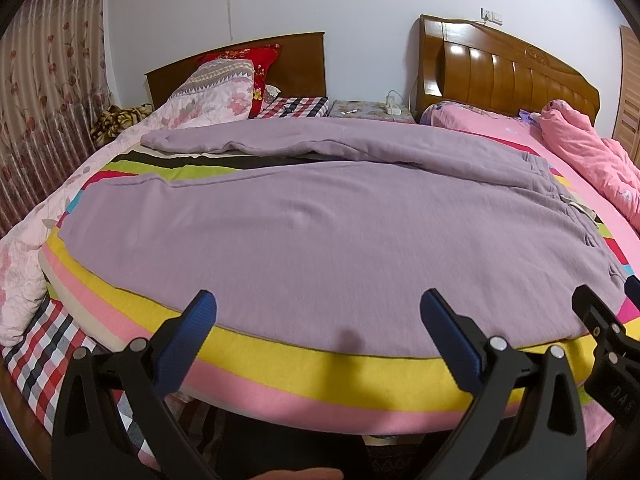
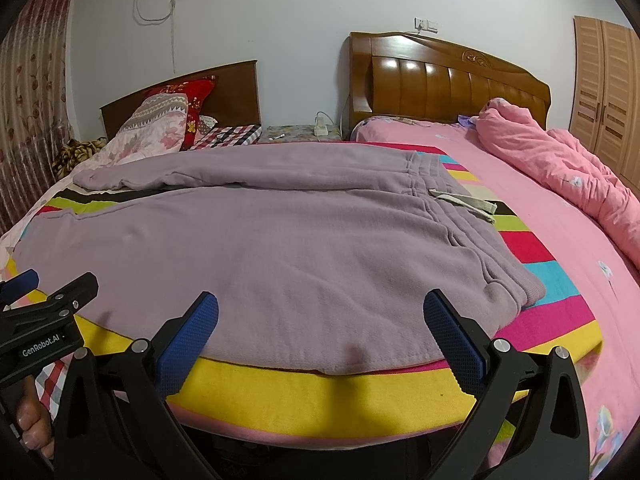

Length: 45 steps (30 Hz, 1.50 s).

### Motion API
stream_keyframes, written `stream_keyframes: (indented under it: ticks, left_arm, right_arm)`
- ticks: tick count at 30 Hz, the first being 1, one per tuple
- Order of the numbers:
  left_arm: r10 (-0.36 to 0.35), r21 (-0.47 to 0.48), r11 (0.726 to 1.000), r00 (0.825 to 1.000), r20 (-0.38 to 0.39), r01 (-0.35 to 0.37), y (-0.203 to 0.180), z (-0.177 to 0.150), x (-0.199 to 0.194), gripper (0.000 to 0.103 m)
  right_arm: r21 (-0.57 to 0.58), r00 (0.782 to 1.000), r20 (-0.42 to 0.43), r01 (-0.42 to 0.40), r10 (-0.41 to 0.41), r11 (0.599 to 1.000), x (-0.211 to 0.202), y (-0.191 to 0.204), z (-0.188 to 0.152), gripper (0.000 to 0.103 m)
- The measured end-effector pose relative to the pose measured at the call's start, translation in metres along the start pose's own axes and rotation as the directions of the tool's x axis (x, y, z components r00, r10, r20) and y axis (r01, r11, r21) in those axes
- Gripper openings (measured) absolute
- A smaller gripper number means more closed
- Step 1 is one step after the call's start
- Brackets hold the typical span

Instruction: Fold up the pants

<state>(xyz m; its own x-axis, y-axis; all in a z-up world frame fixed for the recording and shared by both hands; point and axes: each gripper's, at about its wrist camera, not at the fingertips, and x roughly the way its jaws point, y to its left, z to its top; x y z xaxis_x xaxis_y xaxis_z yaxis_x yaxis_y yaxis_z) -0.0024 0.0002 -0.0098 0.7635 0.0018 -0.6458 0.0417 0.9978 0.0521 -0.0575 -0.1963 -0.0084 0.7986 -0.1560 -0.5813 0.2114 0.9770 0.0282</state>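
Right wrist: pants (image 2: 280, 248) just beyond spread tool (image 2: 320, 320) (untouched)

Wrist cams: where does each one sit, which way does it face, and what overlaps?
Left wrist: on the left gripper, facing across the pants toward the headboards; own open fingers show, the right gripper at the right edge.
Right wrist: on the right gripper, same heading, nearer the waistband; own open fingers show, the left gripper and a hand at left.
Shared: pants, striped blanket, both headboards.

Each black hand-held gripper (image 1: 318, 312) (image 2: 320, 314) has 2 blue textured pads (image 2: 188, 334), silver rivets and white "GenRobot.AI" lettering.
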Motion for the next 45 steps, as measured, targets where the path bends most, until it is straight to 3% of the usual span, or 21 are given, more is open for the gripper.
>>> stream_keyframes:
  ticks: [7,13,15,19,22,24,26,27,29,31,32,33,34,36,38,40,43,44,45]
  left_arm:
    - [0.001,0.013,1.000,1.000,-0.002,-0.001,-0.001,0.000,0.000,0.102]
    - [-0.082,0.025,0.996,0.996,0.015,0.082,0.001,-0.003,-0.003,0.102]
    - [-0.118,0.078,0.990,0.993,0.030,0.115,-0.001,0.002,-0.002,0.102]
    - [-0.136,0.269,0.957,0.987,0.080,0.110,-0.011,0.052,0.009,0.102]
    - [-0.049,0.383,0.924,0.988,0.150,-0.013,-0.017,0.107,0.033,0.102]
    - [-0.032,0.396,0.918,0.987,0.155,-0.032,-0.017,0.138,0.054,0.102]
    - [-0.039,0.389,0.921,0.998,0.056,0.014,-0.014,0.173,0.095,0.102]
    - [-0.093,0.383,0.918,0.995,-0.043,0.102,-0.012,0.190,0.125,0.102]
    - [-0.130,0.330,0.929,0.982,-0.134,0.168,-0.005,0.211,0.165,0.102]
    - [-0.166,0.240,0.948,0.970,-0.180,0.207,0.010,0.232,0.209,0.102]
    - [-0.219,0.202,0.944,0.955,-0.201,0.259,0.016,0.241,0.225,0.102]
    - [-0.303,0.136,0.931,0.925,-0.230,0.339,0.025,0.252,0.249,0.102]
    - [-0.333,0.085,0.928,0.908,-0.253,0.364,0.032,0.259,0.265,0.102]
    - [-0.361,-0.026,0.927,0.872,-0.330,0.374,0.047,0.275,0.304,0.102]
    - [-0.373,-0.066,0.924,0.853,-0.365,0.375,0.056,0.285,0.328,0.101]
    - [-0.363,-0.076,0.929,0.846,-0.391,0.363,0.063,0.297,0.352,0.102]
    - [-0.381,-0.127,0.924,0.829,-0.410,0.361,0.070,0.307,0.376,0.101]
    - [-0.396,-0.154,0.918,0.819,-0.415,0.366,0.073,0.310,0.382,0.101]
    - [-0.423,-0.185,0.906,0.804,-0.417,0.380,0.074,0.311,0.386,0.101]
  right_arm:
    - [-0.008,1.000,-0.015,0.010,-0.010,1.000,0.004,-0.001,-0.001,0.099]
    - [-0.041,1.000,-0.006,0.010,-0.010,0.999,0.006,-0.010,0.008,0.099]
    - [-0.060,1.000,0.007,-0.013,0.013,0.998,0.009,-0.019,0.018,0.099]
    - [-0.129,0.997,-0.031,-0.073,0.070,0.989,0.036,-0.046,0.072,0.099]
    - [-0.100,0.986,-0.114,-0.133,0.122,0.986,0.075,-0.075,0.124,0.099]
    - [-0.083,0.976,-0.166,-0.160,0.144,0.984,0.107,-0.090,0.153,0.099]
    - [-0.112,0.952,-0.268,-0.187,0.151,0.976,0.157,-0.102,0.183,0.099]
    - [-0.125,0.939,-0.305,-0.206,0.160,0.970,0.186,-0.108,0.199,0.099]
    - [-0.123,0.917,-0.349,-0.251,0.195,0.960,0.224,-0.117,0.219,0.099]
    - [-0.139,0.910,-0.364,-0.267,0.201,0.954,0.268,-0.123,0.245,0.099]
    - [-0.154,0.907,-0.367,-0.277,0.206,0.948,0.281,-0.122,0.252,0.099]
    - [-0.170,0.898,-0.380,-0.302,0.220,0.938,0.297,-0.120,0.261,0.099]
    - [-0.195,0.887,-0.398,-0.330,0.233,0.923,0.317,-0.116,0.268,0.099]
    - [-0.242,0.865,-0.441,-0.374,0.242,0.895,0.352,-0.104,0.278,0.099]
    - [-0.257,0.840,-0.472,-0.421,0.267,0.870,0.377,-0.093,0.283,0.099]
    - [-0.249,0.812,-0.508,-0.458,0.288,0.853,0.399,-0.086,0.285,0.096]
    - [-0.210,0.740,-0.587,-0.530,0.328,0.822,0.428,-0.078,0.280,0.084]
    - [-0.214,0.728,-0.607,-0.537,0.320,0.816,0.435,-0.077,0.276,0.084]
    - [-0.228,0.731,-0.599,-0.546,0.325,0.807,0.435,-0.075,0.274,0.083]
